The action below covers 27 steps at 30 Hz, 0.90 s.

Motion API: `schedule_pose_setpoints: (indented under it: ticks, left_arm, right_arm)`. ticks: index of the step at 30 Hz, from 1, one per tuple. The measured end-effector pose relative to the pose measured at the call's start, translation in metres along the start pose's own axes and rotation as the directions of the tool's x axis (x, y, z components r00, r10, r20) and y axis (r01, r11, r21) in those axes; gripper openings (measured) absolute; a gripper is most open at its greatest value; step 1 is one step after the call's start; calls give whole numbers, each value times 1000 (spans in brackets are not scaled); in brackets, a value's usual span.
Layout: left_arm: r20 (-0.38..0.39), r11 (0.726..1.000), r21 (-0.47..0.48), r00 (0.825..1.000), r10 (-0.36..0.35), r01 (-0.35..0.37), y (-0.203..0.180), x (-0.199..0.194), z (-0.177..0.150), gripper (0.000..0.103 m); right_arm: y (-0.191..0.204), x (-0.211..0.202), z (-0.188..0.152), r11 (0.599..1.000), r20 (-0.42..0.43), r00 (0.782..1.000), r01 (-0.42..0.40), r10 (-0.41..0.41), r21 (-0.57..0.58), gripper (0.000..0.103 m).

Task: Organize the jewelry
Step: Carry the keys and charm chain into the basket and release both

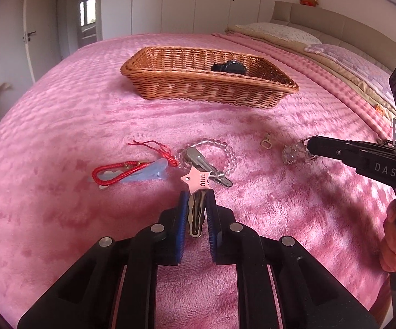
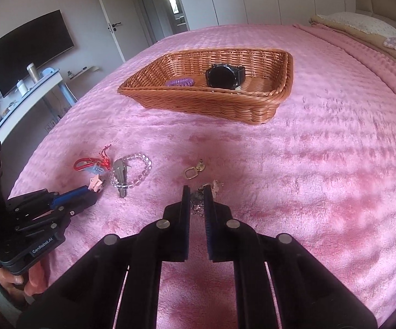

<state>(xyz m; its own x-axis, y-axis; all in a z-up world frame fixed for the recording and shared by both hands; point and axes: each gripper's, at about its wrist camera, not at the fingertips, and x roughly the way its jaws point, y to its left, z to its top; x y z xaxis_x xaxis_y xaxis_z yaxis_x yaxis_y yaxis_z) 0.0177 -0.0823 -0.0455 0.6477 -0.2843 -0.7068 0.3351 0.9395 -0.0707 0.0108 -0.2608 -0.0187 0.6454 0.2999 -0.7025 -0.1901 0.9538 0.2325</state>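
Pink bedspread [image 1: 60, 126]: left gripper [image 1: 197, 197] clamps "miu" star clip [image 1: 196, 182], right gripper [image 2: 197, 192] clamps crystal trinket [image 2: 198, 196].

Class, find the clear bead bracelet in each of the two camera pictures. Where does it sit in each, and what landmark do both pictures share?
Left wrist view: the bead bracelet lies at centre, just beyond the star hair clip.
Right wrist view: it lies left of centre, near the left tongs.
Shared landmark: the wicker basket behind it on the pink blanket.
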Motion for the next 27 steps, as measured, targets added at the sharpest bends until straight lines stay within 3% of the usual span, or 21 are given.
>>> schedule_pose_setpoints:
  ticks: [15,27]
  left_arm:
    - [77,998,49,997,24,-28,-17,-31,14,12]
    - [209,995,95,978,12,-33,-24,-65,72,12]
  right_arm:
    - [15,-51,20,1000,91,996,-10,11,-20,8]
    - [31,-83,82,998,211,977,-10,24,-64,8]
